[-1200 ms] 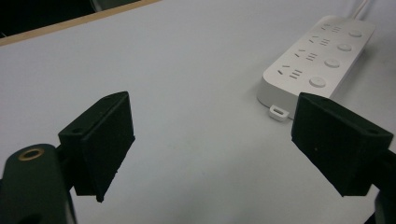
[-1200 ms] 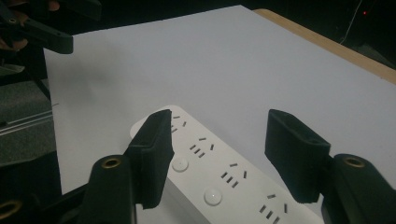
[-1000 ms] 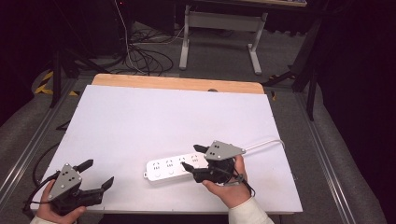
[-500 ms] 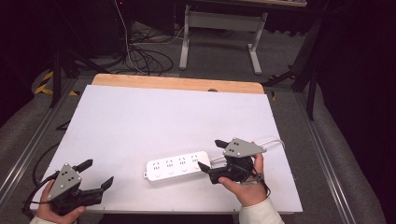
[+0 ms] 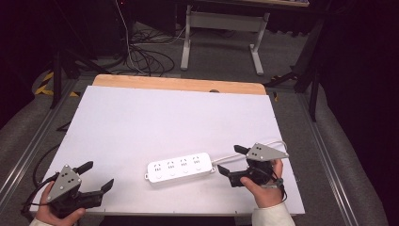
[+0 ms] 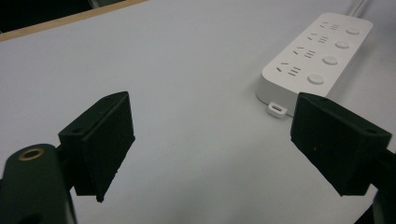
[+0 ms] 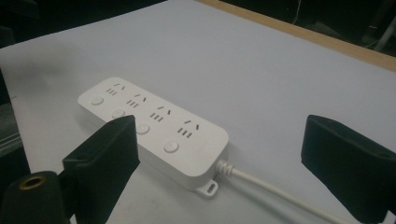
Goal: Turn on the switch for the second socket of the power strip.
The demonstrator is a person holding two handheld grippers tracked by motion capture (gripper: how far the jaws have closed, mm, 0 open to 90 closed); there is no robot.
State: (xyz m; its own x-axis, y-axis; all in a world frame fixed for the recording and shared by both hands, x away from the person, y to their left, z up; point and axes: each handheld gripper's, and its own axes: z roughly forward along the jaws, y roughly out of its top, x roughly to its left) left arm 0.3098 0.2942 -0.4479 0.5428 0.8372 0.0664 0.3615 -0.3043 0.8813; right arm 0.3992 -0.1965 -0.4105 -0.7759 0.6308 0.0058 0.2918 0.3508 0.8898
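Note:
A white power strip (image 5: 179,167) with several sockets and round buttons lies flat on the white table (image 5: 164,113), near the front edge. Its white cable (image 5: 273,143) runs off to the right. My right gripper (image 5: 228,159) is open just right of the strip's cable end, with its jaws spread to either side of the cable. In the right gripper view the power strip (image 7: 154,126) and cable (image 7: 280,191) lie ahead of the open right gripper (image 7: 219,154). My left gripper (image 5: 99,174) is open at the front left corner. The left gripper (image 6: 210,140) holds nothing, and the power strip (image 6: 317,60) lies off to its upper right.
A wooden strip (image 5: 179,84) runs along the table's far edge. Metal rails (image 5: 28,150) flank the table on both sides. Beyond it are black floor cables (image 5: 141,56) and a grey stand's legs (image 5: 221,28).
My right gripper has drawn back to the right, off the strip's end, and is now beside the cable. The strip and the left gripper have stayed put.

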